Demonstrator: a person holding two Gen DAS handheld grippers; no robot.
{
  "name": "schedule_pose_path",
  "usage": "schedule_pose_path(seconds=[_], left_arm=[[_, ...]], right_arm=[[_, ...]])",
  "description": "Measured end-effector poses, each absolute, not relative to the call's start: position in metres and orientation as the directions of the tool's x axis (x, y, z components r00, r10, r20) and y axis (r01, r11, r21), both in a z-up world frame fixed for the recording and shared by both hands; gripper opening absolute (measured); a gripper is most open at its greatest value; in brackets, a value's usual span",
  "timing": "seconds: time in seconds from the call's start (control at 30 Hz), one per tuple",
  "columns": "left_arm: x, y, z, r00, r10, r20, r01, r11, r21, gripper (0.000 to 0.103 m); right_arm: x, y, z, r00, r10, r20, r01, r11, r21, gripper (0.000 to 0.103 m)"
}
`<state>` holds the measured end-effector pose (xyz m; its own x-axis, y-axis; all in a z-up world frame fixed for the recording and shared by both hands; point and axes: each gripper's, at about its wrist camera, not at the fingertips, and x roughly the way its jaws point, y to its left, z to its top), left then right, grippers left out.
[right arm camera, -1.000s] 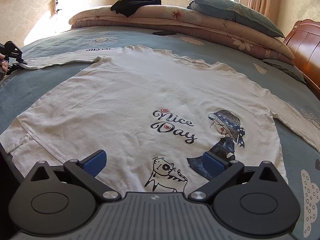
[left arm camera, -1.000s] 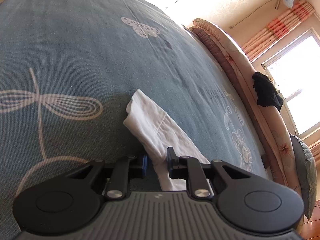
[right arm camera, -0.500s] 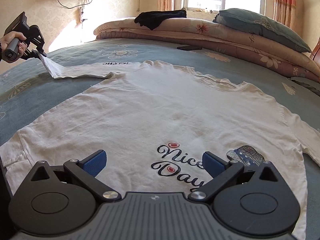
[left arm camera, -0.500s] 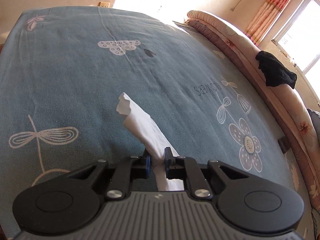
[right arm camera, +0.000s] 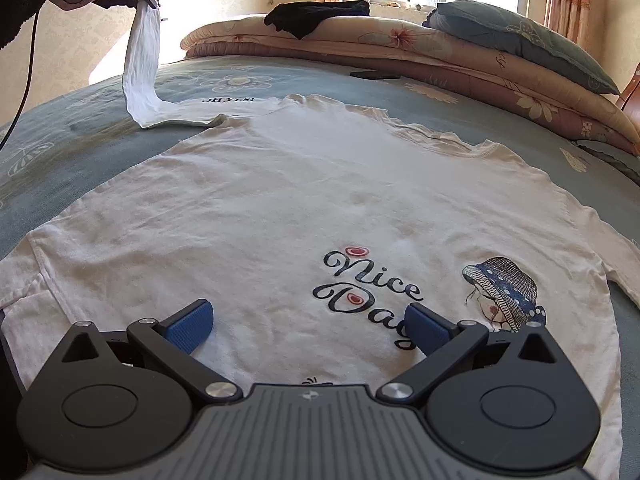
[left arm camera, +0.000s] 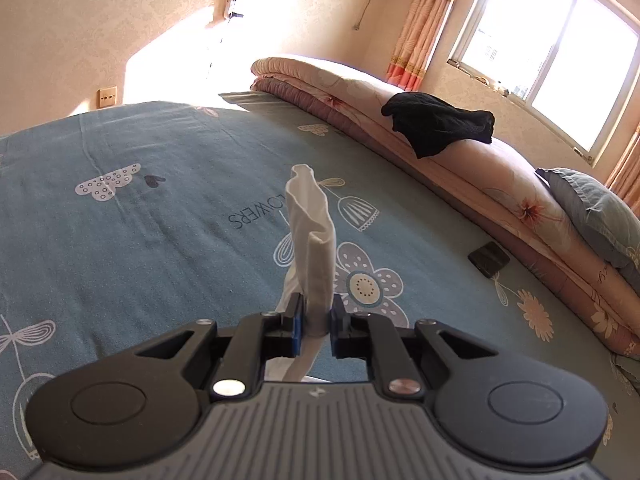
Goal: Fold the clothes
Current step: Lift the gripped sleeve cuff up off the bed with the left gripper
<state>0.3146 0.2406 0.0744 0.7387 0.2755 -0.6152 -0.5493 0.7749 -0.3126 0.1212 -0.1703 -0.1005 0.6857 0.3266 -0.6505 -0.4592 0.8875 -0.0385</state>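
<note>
The white shirt (right arm camera: pixel 304 200) lies flat, print side up, on the bed (right arm camera: pixel 80 136), collar toward the folded quilt (right arm camera: pixel 440 56) at the far end. The left gripper (left arm camera: pixel 316 316) has its jaws clamped narrow on the sleeve (left arm camera: pixel 312 232), whose cuff sticks out past the jaws. From the right wrist view that sleeve hangs from the raised gripper down to the bed, left of the shirt's body. The right gripper (right arm camera: pixel 308 326) hovers over the shirt's lower half near the "Nice Day" print, jaws wide with nothing between them. A black garment (right arm camera: pixel 316 16) lies on the quilt
</note>
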Motion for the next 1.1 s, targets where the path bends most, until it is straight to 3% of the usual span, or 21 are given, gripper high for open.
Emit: schedule_pose_path(seconds=[0.73,0.9,1.1], left_arm=[[0.384,0.04,0.107,0.805,0.07,-0.589,-0.261,0.934,-0.245,0.011],[0.393,-0.002,0.106,0.803,0.013,-0.596,-0.192,0.952,-0.238,0.011],[0.403,-0.048,0.103,0.791,-0.05,-0.61,-0.103,0.971,-0.214,0.011]], right_arm=[[0.11,-0.185,-0.065,0.744,0.334,-0.579,-0.408,0.913,0.003,0.103],[0.118,-0.197,-0.066,0.719,0.309,-0.622,-0.363,0.931,0.043,0.103],[0.131,-0.22,-0.073,0.639,0.346,-0.687,-0.291,0.935,0.201,0.103]])
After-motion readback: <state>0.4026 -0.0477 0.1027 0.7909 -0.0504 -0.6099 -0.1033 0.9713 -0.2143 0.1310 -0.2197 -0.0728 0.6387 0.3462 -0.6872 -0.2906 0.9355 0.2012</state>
